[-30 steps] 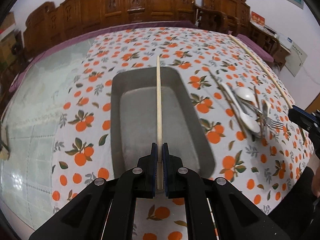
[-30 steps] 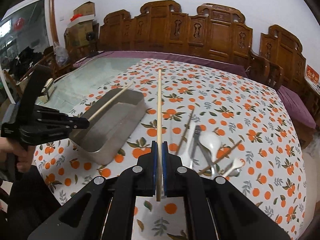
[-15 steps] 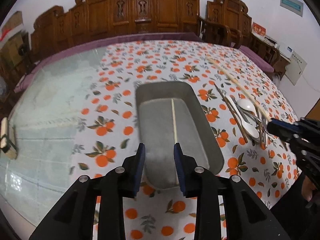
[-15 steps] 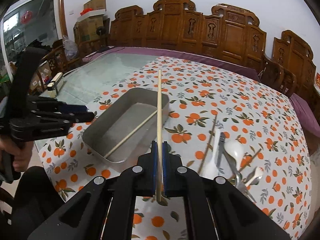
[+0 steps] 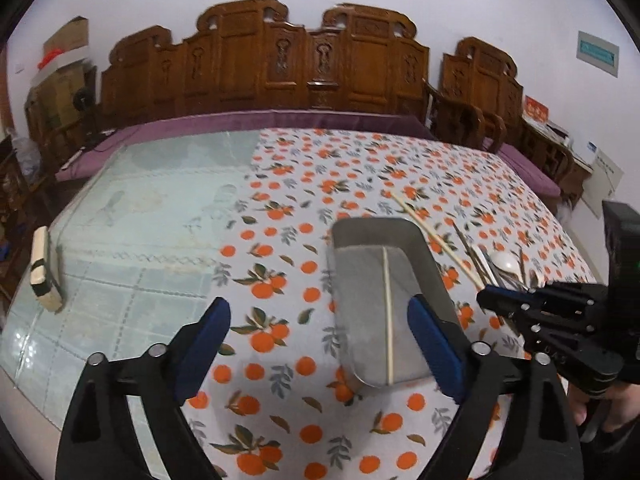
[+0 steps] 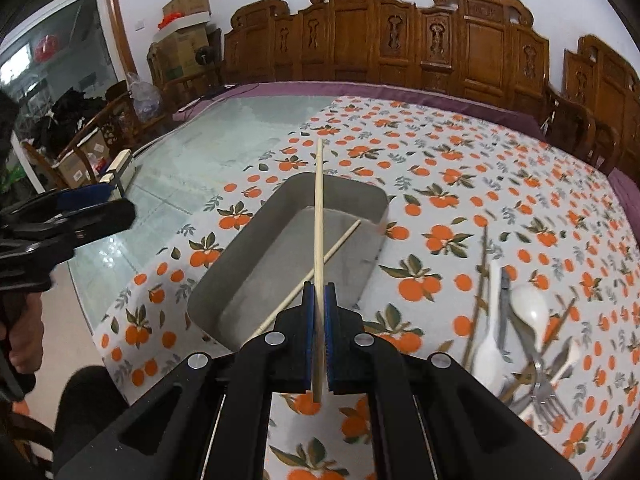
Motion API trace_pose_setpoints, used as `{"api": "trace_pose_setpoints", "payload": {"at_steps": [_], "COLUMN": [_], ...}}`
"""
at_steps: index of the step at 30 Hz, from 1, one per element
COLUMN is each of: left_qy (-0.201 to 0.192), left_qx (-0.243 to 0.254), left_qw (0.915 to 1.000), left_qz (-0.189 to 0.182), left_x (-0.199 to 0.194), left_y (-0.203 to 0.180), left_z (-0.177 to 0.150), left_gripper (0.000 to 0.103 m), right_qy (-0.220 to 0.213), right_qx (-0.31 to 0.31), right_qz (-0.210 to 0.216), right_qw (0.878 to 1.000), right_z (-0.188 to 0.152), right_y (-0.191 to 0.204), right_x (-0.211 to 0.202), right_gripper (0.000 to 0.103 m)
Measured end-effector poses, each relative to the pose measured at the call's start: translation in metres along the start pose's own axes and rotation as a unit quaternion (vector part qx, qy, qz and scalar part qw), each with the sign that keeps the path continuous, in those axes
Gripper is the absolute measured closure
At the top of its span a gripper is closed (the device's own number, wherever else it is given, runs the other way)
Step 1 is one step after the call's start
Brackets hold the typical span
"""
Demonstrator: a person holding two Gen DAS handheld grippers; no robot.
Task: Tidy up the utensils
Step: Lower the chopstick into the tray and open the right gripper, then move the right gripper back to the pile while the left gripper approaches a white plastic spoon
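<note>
Left gripper [image 5: 320,336]: jaws spread wide, holding nothing, above the near end of the metal tray [image 5: 432,264]. One chopstick [image 5: 387,312] lies lengthwise on the tray floor. Right gripper [image 6: 319,336]: jaws clamped on a second chopstick [image 6: 318,216], which points out over the tray. Spoons and forks [image 6: 528,336] heaped on the orange-print tablecloth [image 6: 460,184], right of the tray.
</note>
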State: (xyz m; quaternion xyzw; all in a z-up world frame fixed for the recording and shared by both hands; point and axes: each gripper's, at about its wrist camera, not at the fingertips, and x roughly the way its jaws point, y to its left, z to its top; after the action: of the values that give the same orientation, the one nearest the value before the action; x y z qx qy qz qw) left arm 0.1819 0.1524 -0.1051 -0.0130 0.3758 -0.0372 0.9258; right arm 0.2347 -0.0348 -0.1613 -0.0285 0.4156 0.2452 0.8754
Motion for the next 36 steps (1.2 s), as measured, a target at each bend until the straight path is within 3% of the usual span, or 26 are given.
{"api": "trace_pose_setpoints", "payload": {"at_steps": [11,18,26,28,30,36], "left_qy": [0.004,0.005,0.002,-0.001,-0.003,-0.008], "left_qx": [-0.018,-0.006,0.018,0.027,0.036,0.073], "left_qw": [0.9998,1.0,0.9998,0.9996,0.9993,0.9971], "left_qz": [0.003,0.001,-0.007,-0.01,-0.014,-0.022], "left_x": [0.004,0.005,0.001,-0.001,-0.004,-0.008], "left_y": [0.015,0.007,-0.015,-0.024,-0.034,-0.072], "left_z": [0.001,-0.002,-0.007,-0.008,-0.009,-0.017], "left_gripper": [0.012,0.012,0.012,0.012,0.012,0.012], "right_qy": [0.042,0.046,0.005,-0.007,-0.018,-0.029], "right_qx": [0.056,0.038,0.019,0.009,-0.001,-0.017], "right_qz": [0.021,0.044,0.038,0.025,0.01,-0.039], "right_qw": [0.997,0.997,0.999,1.0,1.0,0.999], "right_z": [0.007,0.006,0.003,-0.003,-0.01,-0.046], "right_y": [0.006,0.008,-0.016,-0.025,-0.035,-0.075], "right_x": [0.055,0.062,0.011,-0.008,-0.025,-0.061], "right_gripper": [0.097,0.084,0.084,0.081,0.071,0.067]}}
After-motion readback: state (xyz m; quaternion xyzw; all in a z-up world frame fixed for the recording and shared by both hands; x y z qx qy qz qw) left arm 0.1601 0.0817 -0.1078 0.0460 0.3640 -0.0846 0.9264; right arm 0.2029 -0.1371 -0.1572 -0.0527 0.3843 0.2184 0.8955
